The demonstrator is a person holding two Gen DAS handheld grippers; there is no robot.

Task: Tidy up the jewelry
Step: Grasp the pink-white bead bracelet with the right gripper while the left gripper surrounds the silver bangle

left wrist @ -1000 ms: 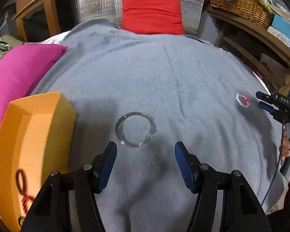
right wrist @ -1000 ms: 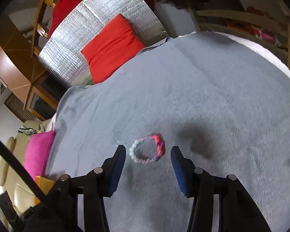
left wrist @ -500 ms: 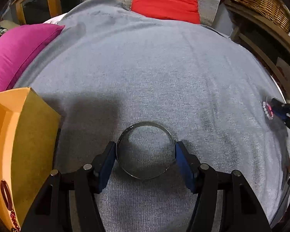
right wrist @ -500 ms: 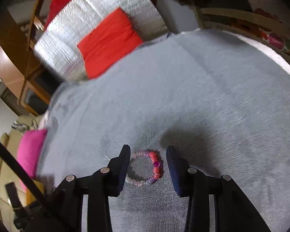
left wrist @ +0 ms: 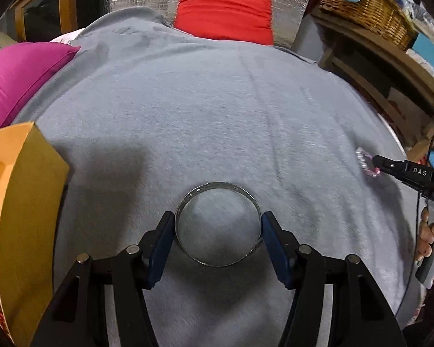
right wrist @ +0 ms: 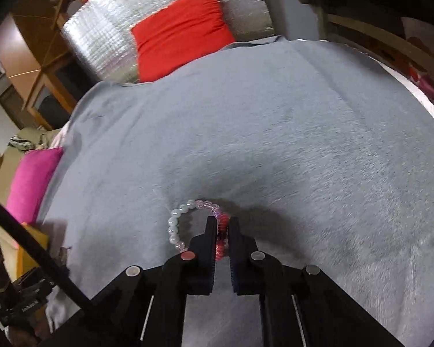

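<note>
Right gripper [right wrist: 222,225] pinches the beaded bracelet [right wrist: 176,225] edgewise; left gripper [left wrist: 218,231] clasps the flat-lying bangle [left wrist: 218,224].

Dim indoor light, perhaps from overhead, throws soft dark shadows on the grey blanket [left wrist: 217,110] beneath both tools. Fisheye bending curves the edges, corners go black, and the right wrist view looks slightly motion-blurred.

Left gripper [left wrist: 218,228] angled down, jaws spread wide, right gripper [right wrist: 222,228] jaws pinched nearly together
</note>
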